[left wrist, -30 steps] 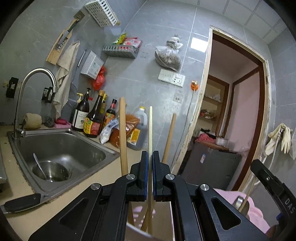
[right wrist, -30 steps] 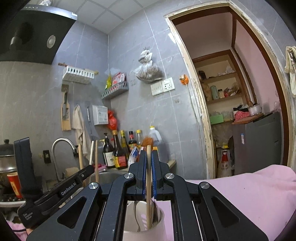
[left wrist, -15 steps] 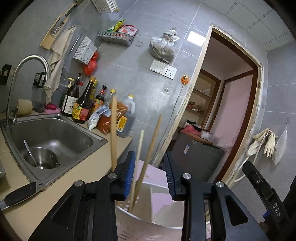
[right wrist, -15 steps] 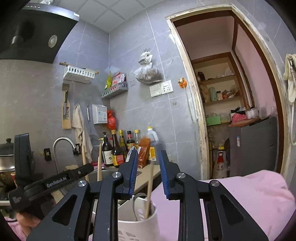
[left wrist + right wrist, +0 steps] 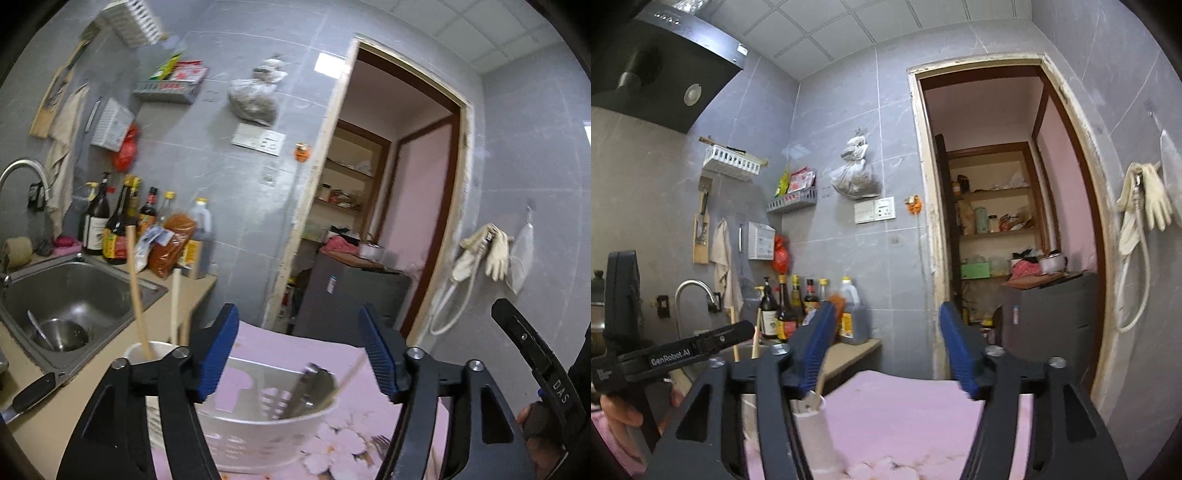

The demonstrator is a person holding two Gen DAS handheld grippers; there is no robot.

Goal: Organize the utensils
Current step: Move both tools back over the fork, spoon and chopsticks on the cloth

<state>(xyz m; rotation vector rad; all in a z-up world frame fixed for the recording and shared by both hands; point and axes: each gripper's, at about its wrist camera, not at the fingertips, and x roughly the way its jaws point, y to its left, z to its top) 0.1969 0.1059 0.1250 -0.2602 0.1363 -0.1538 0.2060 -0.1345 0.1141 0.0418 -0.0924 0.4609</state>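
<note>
Progress: utensils stood sorted in the white holder (image 5: 258, 435) on the pink floral cloth (image 5: 369, 424), just below and ahead of the left claw (image 5: 297, 350). Two wooden chopsticks (image 5: 137, 295) rose from its round cup section, left of the claw's left finger; a metal utensil (image 5: 306, 387) and another wooden stick (image 5: 351, 376) leaned in the basket section, between the fingers but lower, untouched.

Both claws had just been opening. Left claw released, jaws wide, nothing gripped. Right claw (image 5: 886, 343) likewise released; a wooden handle (image 5: 819, 382) stood in the cup below its left finger, free of the pads.

Judged: this drop-off was done. Left over, as far as visible: a spoon (image 5: 37, 328) in the steel bowl in the sink (image 5: 74, 280), far left of the left claw, and a black-handled knife (image 5: 29, 397) on the table at lower left.

Surroundings: sauce bottles (image 5: 114, 229) beyond the sink, doorway (image 5: 399, 184) ahead. Upright chopsticks could snag a claw reaching left.
</note>
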